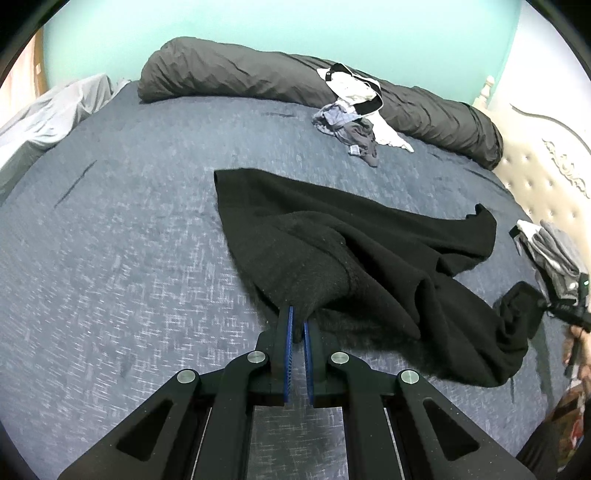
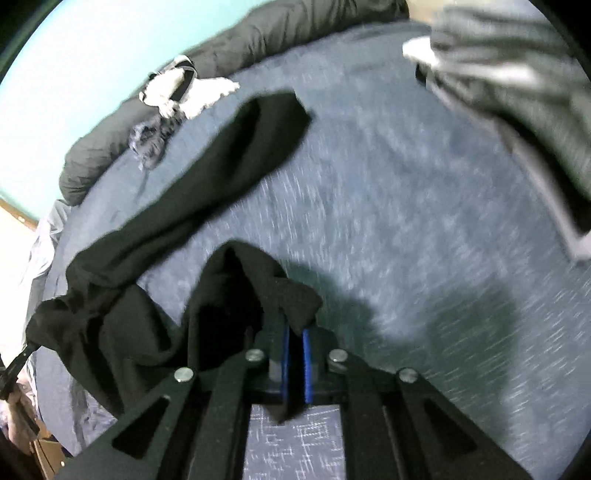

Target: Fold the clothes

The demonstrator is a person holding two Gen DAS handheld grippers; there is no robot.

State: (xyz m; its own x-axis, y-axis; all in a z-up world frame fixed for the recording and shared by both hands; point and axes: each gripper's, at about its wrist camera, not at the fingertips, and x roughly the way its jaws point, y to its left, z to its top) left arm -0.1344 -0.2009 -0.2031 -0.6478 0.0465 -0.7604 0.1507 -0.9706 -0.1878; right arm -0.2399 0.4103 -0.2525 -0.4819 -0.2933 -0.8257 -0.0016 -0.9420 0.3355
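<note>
Black garment [image 1: 332, 236] sprawls across blue-grey bedspread [image 1: 129, 240], teal wall [image 1: 295, 26] behind.

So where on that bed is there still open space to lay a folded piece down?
The widest bare stretch of the blue bedspread lies left of the black garment, running up to the dark rolled duvet. Crowded spots: the small clothes pile against the duvet, and the folded grey stack near the headboard. Both grippers, left and right, clamp the garment.
</note>
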